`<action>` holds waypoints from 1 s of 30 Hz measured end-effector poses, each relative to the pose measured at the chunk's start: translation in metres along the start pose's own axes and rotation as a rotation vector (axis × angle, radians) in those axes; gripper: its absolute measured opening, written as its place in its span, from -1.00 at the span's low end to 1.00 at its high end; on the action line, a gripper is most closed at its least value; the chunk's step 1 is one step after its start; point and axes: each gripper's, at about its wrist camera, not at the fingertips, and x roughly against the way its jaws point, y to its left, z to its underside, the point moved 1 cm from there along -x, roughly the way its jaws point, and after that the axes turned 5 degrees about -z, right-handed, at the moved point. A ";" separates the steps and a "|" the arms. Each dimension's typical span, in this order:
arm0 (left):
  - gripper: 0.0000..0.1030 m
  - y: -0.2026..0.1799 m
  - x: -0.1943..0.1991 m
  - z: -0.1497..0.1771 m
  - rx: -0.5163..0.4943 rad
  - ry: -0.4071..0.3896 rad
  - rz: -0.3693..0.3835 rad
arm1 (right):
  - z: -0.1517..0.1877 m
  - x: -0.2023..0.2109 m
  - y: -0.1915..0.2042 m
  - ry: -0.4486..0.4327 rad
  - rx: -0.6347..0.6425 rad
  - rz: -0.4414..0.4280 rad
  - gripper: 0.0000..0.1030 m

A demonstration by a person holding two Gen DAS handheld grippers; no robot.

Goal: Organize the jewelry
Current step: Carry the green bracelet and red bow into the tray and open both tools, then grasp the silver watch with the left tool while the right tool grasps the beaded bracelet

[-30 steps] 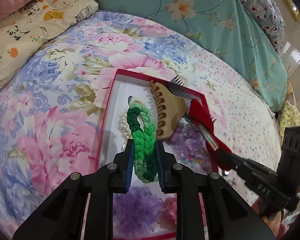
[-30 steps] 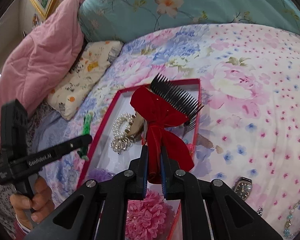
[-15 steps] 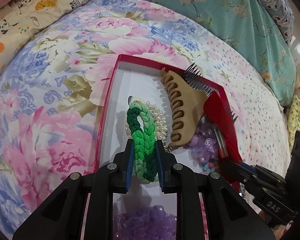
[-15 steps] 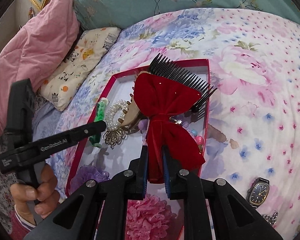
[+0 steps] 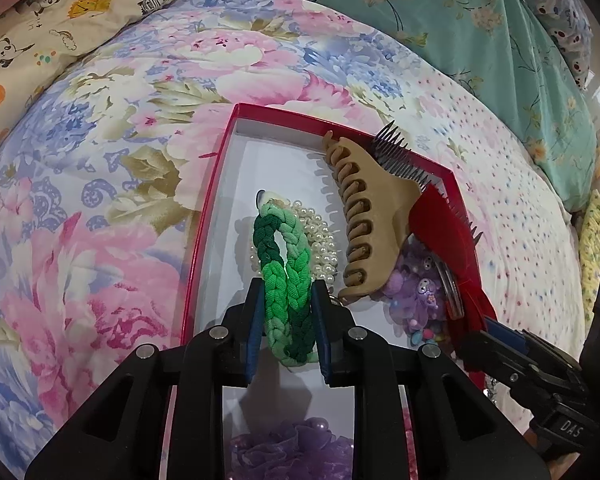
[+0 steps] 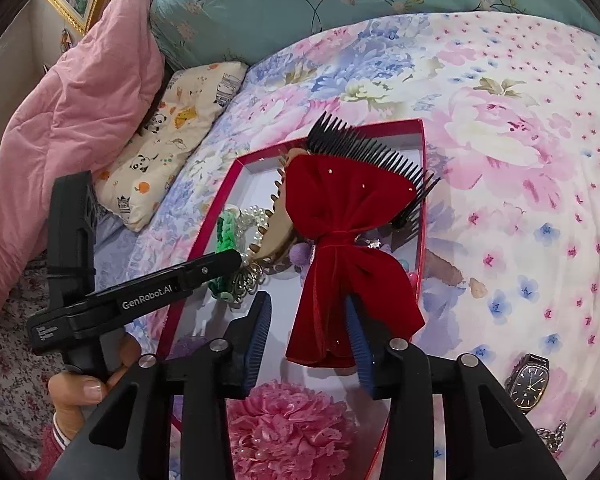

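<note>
My left gripper (image 5: 286, 332) is shut on a green braided hair tie (image 5: 284, 276) and holds it low over the red box (image 5: 210, 216), above a pearl bracelet (image 5: 320, 240). My right gripper (image 6: 308, 332) is open; the red velvet bow comb (image 6: 348, 216) lies between its fingers, resting in the right side of the red box (image 6: 220, 208) on a tan claw clip (image 5: 372, 216). The left gripper (image 6: 220, 264) with the green tie shows in the right wrist view. The right gripper's fingers (image 5: 512, 344) show in the left wrist view.
The box also holds a purple flower (image 5: 292, 452), a pink flower (image 6: 296, 424) and purple charms (image 5: 420, 292). A wristwatch (image 6: 530, 378) and a chain (image 6: 552, 436) lie on the floral bedspread to the right. Pillows (image 6: 172, 128) and a pink quilt (image 6: 72, 92) are behind.
My right gripper has opened and let go of the red bow comb, which now rests in the box. My left gripper has moved lower into the box with the green tie.
</note>
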 end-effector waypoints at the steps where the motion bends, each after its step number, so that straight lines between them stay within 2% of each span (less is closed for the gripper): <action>1: -0.51 0.000 0.001 0.000 0.000 -0.001 0.001 | 0.000 0.002 0.000 -0.004 -0.003 -0.003 -0.16; 4: -0.42 -0.001 0.003 0.001 0.004 -0.003 0.003 | -0.002 0.006 -0.002 -0.011 -0.012 -0.019 -0.04; 6: -0.21 -0.001 0.005 0.003 0.012 -0.007 0.002 | -0.002 0.010 -0.001 -0.019 -0.014 -0.021 0.00; 12: -0.18 0.001 0.012 0.006 0.045 -0.005 0.021 | -0.002 0.023 -0.003 -0.041 -0.031 -0.031 0.21; 17: -0.04 -0.005 0.028 0.015 0.043 -0.019 0.021 | 0.001 0.045 -0.010 -0.065 -0.058 -0.048 0.32; 20: 0.12 -0.010 0.039 0.022 0.039 -0.026 0.028 | 0.005 0.062 -0.017 -0.088 -0.075 -0.018 0.39; 23: 0.15 -0.017 0.053 0.032 0.029 -0.040 0.037 | 0.010 0.079 -0.030 -0.111 -0.110 -0.011 0.47; 26: 0.23 -0.027 0.066 0.043 0.011 -0.049 0.042 | 0.016 0.101 -0.044 -0.138 -0.123 0.035 0.47; 30: 0.24 -0.043 0.078 0.052 -0.022 -0.054 0.046 | 0.027 0.125 -0.063 -0.137 -0.151 0.097 0.50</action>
